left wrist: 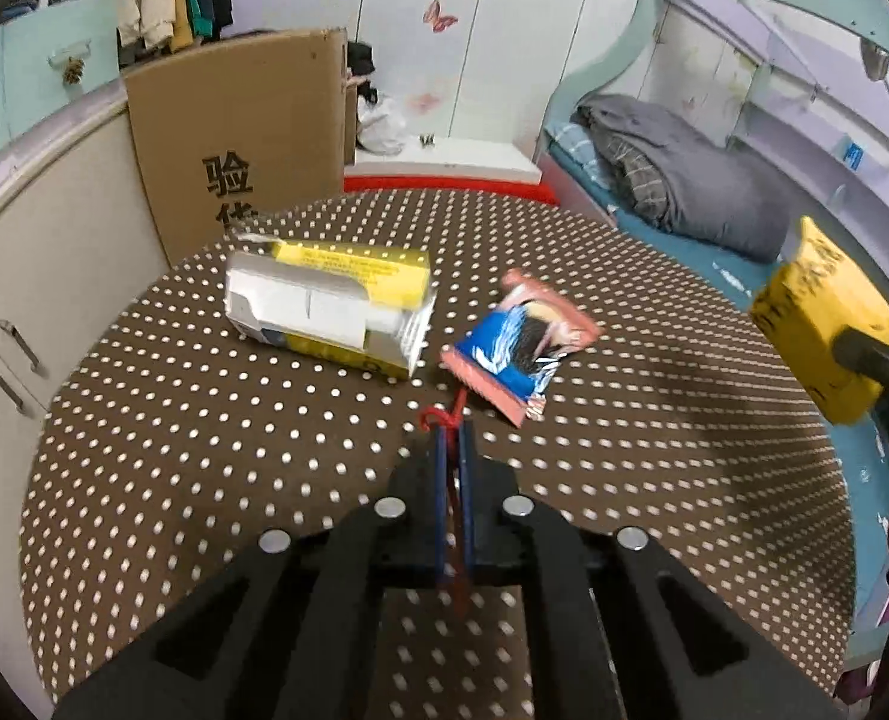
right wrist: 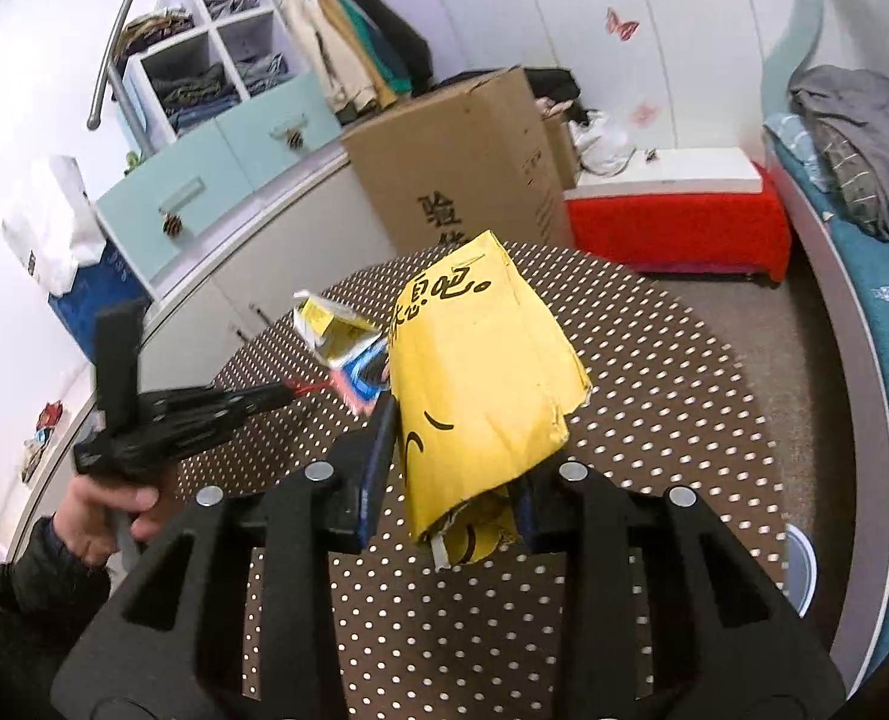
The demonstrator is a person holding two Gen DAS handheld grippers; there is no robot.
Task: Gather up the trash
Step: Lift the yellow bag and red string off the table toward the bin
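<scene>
Trash: three pieces + a red string. Yellow paper wrapper [right wrist: 480, 384], crumpled, black handwriting on it, is up off the bench, clamped between the fingers of the right claw [right wrist: 444, 480]; seen from the left wrist cam the same wrapper [left wrist: 822, 324] hangs at far right, above the bench edge, w/ the bed [left wrist: 714, 264] behind it. Left claw [left wrist: 455, 450] has its fingers pressed together on a thin red string [left wrist: 444, 420], knot showing just past the tips; string runs fwd toward the blue-and-pink snack packet [left wrist: 519, 348], but whether it is tied to the packet can't be told. Packet lies flat near bench centre. Just left of it, apart, a torn yellow-and-white carton [left wrist: 330, 306] lies on its side, open end toward the packet.

Bench [left wrist: 204, 480] is covered w/ brown cloth w/ white dots. Beyond its far left edge stands a big cardboard box [left wrist: 234, 138] w/ black characters, against beige cabinets [left wrist: 54, 240]. Red-sided low platform [right wrist: 678, 228] sits behind the bench, white wardrobe w/ butterfly stickers [left wrist: 438, 15] beyond. Grey blanket [left wrist: 684, 174] piled on the bed. In the right wrist view, the person's left hand [right wrist: 108, 510] grips the left claw's handle at lower left; shelf cubbies w/ folded clothes [right wrist: 216, 66] at upper left.
</scene>
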